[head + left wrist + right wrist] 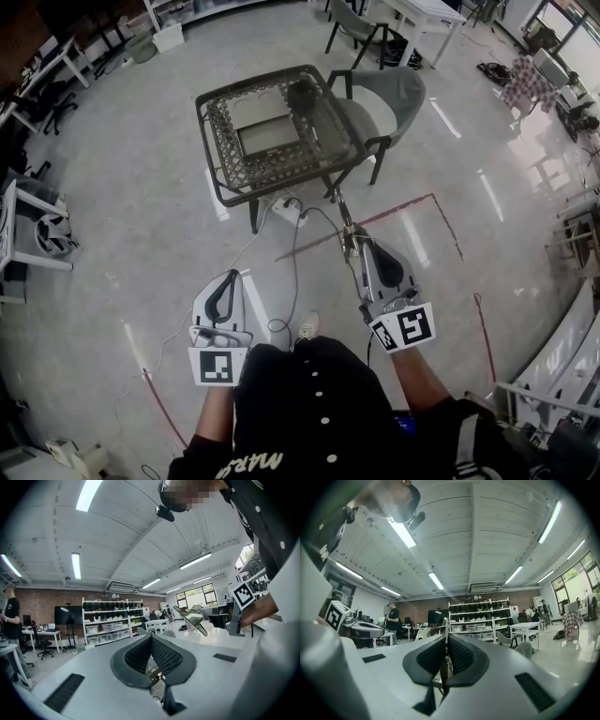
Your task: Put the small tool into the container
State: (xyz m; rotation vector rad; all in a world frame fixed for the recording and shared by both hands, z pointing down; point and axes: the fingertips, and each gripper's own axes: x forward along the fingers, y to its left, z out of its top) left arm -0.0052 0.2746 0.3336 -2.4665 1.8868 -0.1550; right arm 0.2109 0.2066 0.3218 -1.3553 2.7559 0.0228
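- Gripping the small tool (pixel 446 637) edge-on, the right gripper (pixel 356 246) is clenched on it. The thin metal shaft juts forward past the jaws, probably so its tip can lead into the container (pixel 302 92).
- The container stands on the glass-topped table (pixel 225 141), well apart from the tool, so the tool is yet to reach it.
- The left gripper (pixel 232 275) hangs low, its jaws pressed together on nothing, seemingly spare for this job.
- Counted: two grippers, one tool, one container, one table, one grey chair (pixel 389 94) beside it.
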